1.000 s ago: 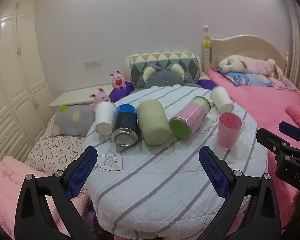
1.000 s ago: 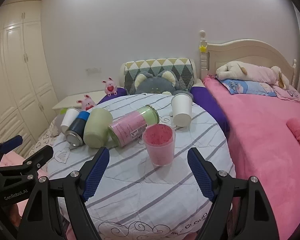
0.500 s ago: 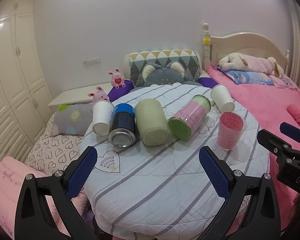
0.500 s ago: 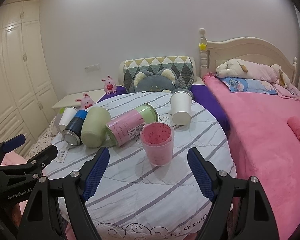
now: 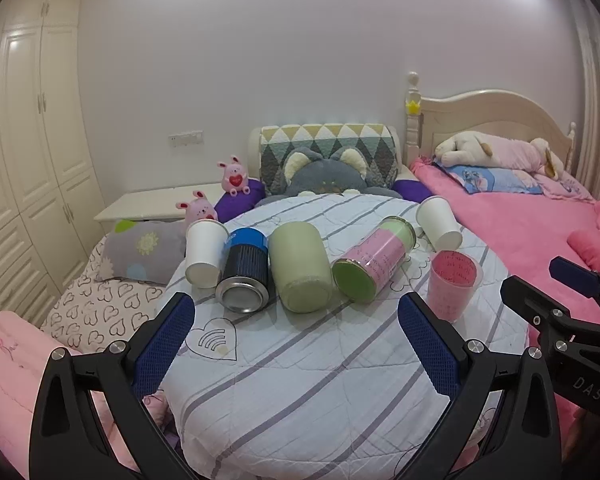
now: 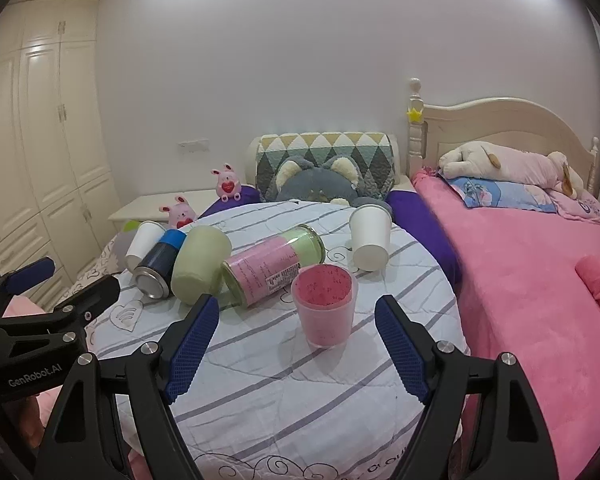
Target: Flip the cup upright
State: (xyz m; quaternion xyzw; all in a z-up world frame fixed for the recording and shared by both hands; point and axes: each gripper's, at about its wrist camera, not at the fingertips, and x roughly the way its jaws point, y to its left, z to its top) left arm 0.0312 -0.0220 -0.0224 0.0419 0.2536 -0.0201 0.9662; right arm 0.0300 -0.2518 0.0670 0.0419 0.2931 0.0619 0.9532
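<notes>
Several cups lie on their sides on a round table with a striped cloth (image 5: 300,380): a white paper cup (image 5: 204,254), a blue and black can (image 5: 244,276), a pale green cup (image 5: 300,266), a pink and green jar (image 5: 372,264) and a second white paper cup (image 5: 438,224). A pink cup (image 6: 324,304) stands upright, also in the left wrist view (image 5: 452,286). My left gripper (image 5: 296,344) is open and empty, short of the row. My right gripper (image 6: 298,348) is open and empty, just in front of the pink cup.
A pink bed (image 6: 540,280) with plush toys lies right of the table. A low sofa with pillows (image 5: 140,248) and pink bunny toys (image 5: 234,174) sits behind and left. White wardrobes (image 5: 32,140) line the left wall.
Both grippers have drawn slightly closer to the table and the views have tilted a little; the cups have not moved. Both grippers stay open.
</notes>
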